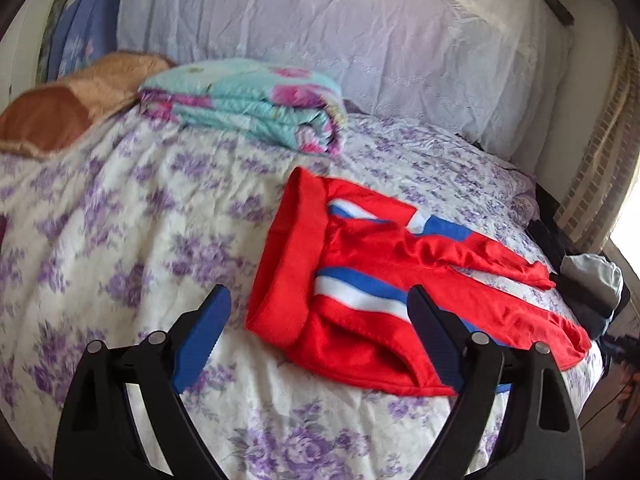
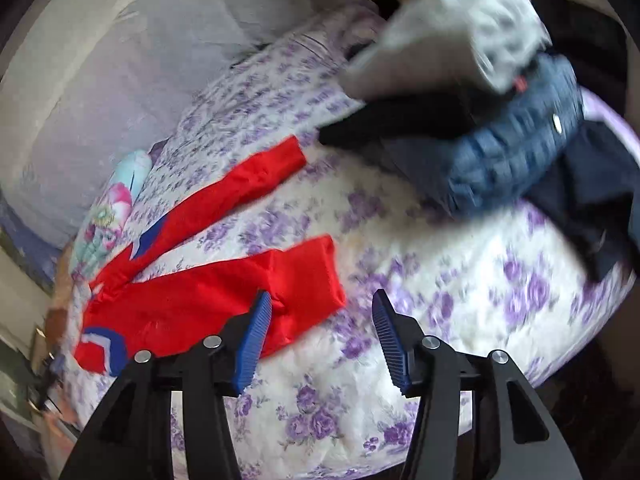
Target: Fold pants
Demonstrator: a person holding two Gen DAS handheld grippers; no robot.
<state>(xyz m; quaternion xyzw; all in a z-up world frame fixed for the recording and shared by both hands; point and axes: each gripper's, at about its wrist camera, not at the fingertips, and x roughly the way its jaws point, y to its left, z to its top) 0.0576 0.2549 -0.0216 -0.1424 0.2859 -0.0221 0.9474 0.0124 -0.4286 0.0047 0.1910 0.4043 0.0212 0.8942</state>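
Red pants with blue and white stripes lie spread flat on a bed with a purple floral cover. The waistband is on the left and the two legs run to the right. My left gripper is open and empty, hovering over the waistband end. In the right wrist view the pants lie with both leg ends apart. My right gripper is open and empty, just above the hem of the nearer leg.
A folded teal floral quilt and a brown blanket lie at the head of the bed by a white pillow. A heap of grey, blue and dark clothes sits at the bed's far corner.
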